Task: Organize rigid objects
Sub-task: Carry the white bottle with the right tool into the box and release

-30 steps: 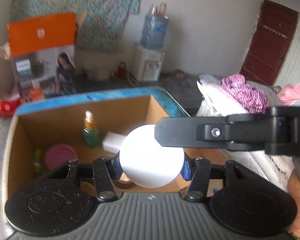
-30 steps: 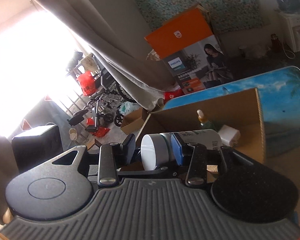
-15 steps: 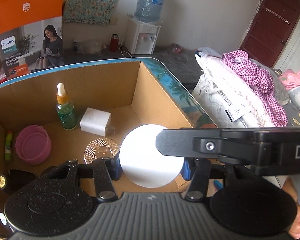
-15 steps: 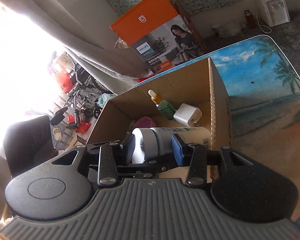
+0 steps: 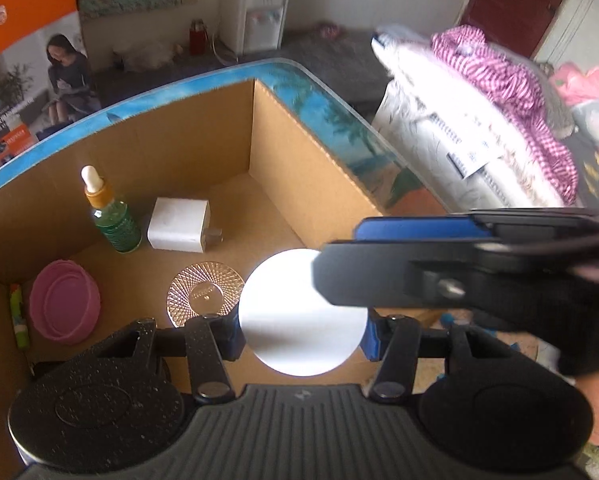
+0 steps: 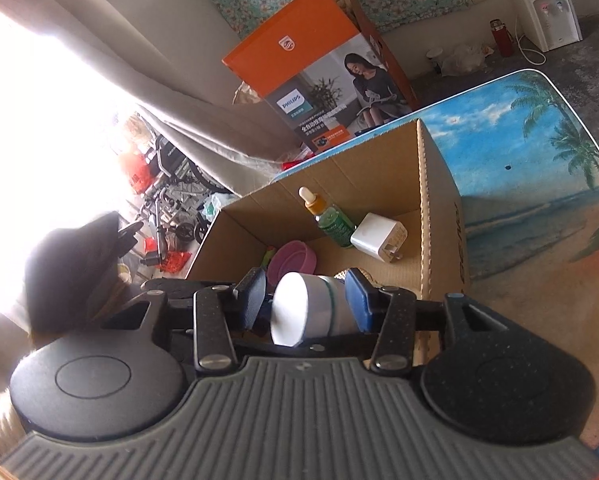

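A white bottle (image 5: 303, 312) is held end-on between my left gripper's (image 5: 301, 334) blue pads, above the open cardboard box (image 5: 307, 152). My right gripper (image 6: 305, 300) stands around the same bottle (image 6: 307, 308); its left pad is apart from the bottle and its right pad is at the bottle's side. The right gripper's fingers (image 5: 419, 256) cross the left wrist view from the right. In the box lie a green dropper bottle (image 5: 113, 216), a white charger (image 5: 177, 230), a pink bowl (image 5: 65, 306) and a cut-glass disc (image 5: 205, 294).
The box stands on a table with a beach print (image 6: 531, 168). An orange Philips carton (image 6: 319, 80) stands behind the table. Bedding and clothes (image 5: 491, 128) are piled to the right. A water dispenser (image 6: 543, 8) is at the far wall.
Both grippers have moved over the box and tilted down into it. The right gripper's jaws have widened around the bottle, its left pad now off it.
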{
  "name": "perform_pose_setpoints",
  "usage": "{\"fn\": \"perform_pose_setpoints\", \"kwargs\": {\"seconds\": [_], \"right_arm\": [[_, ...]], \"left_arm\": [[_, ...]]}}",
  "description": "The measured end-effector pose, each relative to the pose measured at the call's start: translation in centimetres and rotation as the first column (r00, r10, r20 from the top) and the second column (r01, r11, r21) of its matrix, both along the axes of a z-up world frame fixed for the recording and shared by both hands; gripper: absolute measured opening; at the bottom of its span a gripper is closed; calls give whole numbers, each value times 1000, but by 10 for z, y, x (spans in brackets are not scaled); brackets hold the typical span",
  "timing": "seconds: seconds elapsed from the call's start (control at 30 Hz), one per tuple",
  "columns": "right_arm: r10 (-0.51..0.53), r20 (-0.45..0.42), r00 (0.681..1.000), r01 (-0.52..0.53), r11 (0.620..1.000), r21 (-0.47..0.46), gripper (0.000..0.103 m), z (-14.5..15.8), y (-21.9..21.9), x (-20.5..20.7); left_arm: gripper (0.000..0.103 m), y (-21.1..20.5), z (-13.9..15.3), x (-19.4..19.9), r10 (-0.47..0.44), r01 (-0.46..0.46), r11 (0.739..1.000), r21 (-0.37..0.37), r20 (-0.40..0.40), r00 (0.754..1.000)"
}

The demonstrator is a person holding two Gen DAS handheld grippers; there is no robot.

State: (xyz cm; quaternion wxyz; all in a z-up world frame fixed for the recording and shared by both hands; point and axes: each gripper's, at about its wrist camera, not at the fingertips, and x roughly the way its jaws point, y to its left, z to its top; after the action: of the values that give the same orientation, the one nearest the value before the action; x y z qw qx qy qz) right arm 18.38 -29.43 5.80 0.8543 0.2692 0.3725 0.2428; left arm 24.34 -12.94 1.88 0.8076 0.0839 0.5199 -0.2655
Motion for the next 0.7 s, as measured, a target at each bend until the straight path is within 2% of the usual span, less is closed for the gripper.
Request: {"fn": "perform_pose_setpoints", "kwargs": {"seconds": [0.17, 0.27, 0.37, 0.47, 0.57, 0.7], "right_arm": [[-20, 4, 1000, 20, 1000, 7, 47, 1, -7, -2], [-32, 10, 999, 32, 999, 7, 50, 1, -10, -3], [-47, 12, 999, 47, 999, 12, 53, 0, -15, -4], [-64, 14, 998, 64, 998, 19, 55, -1, -19, -7], [-83, 26, 996, 83, 996, 26, 58, 0, -24, -13], [-119, 46, 992, 116, 992, 48, 61, 4, -31, -24]], "left_arm": [[54, -7, -13, 14, -8, 10, 1000, 20, -73, 997], [53, -8, -17, 17, -2, 4, 1000, 24, -87, 996], [56, -8, -16, 17, 8, -7, 1000, 15, -79, 997], [70, -9, -13, 14, 1, 0, 1000, 14, -55, 998], [78, -9, -8, 8, -7, 7, 1000, 12, -14, 1000], [79, -4, 1, 1, 6, -6, 1000, 0, 39, 999]]}}
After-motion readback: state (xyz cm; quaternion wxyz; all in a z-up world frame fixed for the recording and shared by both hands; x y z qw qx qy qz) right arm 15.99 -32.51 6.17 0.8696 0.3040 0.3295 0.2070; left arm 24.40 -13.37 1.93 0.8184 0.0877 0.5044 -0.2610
